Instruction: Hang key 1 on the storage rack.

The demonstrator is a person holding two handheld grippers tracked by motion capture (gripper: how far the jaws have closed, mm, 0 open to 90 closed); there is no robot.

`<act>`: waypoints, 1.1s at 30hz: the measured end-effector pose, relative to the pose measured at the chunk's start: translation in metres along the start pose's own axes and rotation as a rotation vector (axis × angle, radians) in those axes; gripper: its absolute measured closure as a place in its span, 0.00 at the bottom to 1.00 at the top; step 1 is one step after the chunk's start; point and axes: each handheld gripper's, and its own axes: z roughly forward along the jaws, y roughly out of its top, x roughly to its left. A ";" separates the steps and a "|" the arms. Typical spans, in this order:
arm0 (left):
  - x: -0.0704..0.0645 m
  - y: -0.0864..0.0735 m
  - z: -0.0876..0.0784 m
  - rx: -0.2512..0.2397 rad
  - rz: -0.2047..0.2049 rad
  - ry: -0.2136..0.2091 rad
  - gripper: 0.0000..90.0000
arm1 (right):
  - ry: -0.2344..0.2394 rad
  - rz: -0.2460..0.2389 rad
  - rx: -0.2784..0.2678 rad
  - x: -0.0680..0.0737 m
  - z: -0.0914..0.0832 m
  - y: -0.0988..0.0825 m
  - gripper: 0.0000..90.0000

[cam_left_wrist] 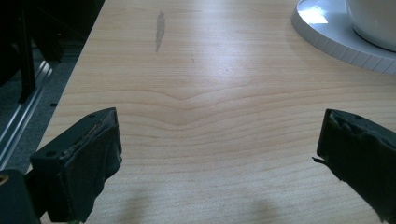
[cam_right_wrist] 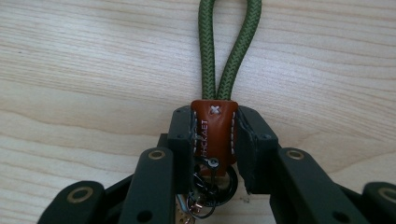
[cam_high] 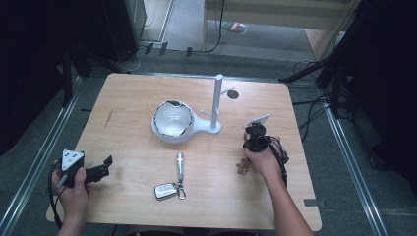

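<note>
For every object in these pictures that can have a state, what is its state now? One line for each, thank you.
Left gripper: open, jaws wide apart, nothing between them, over bare table.
Right gripper: shut on the brown leather tab.
Green cord loop: joined to the tab, stretching away over the table.
Car key: lying flat, ungripped.
Silver cylinder: lying flat beside the car key.
White stand: upright, pegs bare.

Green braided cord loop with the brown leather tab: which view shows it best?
Right gripper view: the green braided cord loop and its brown leather tab sit close-up, the tab clamped between the right gripper fingers. High view gives only a small brownish bit by the right hand.
</note>
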 end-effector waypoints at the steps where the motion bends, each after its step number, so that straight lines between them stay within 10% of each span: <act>1: 0.000 0.000 0.000 0.000 0.001 0.000 0.00 | 0.012 0.003 -0.016 0.000 -0.002 -0.001 0.78; 33: 0.000 0.000 0.000 0.001 0.000 0.001 0.00 | 0.136 -0.056 -0.603 0.003 -0.093 -0.002 0.78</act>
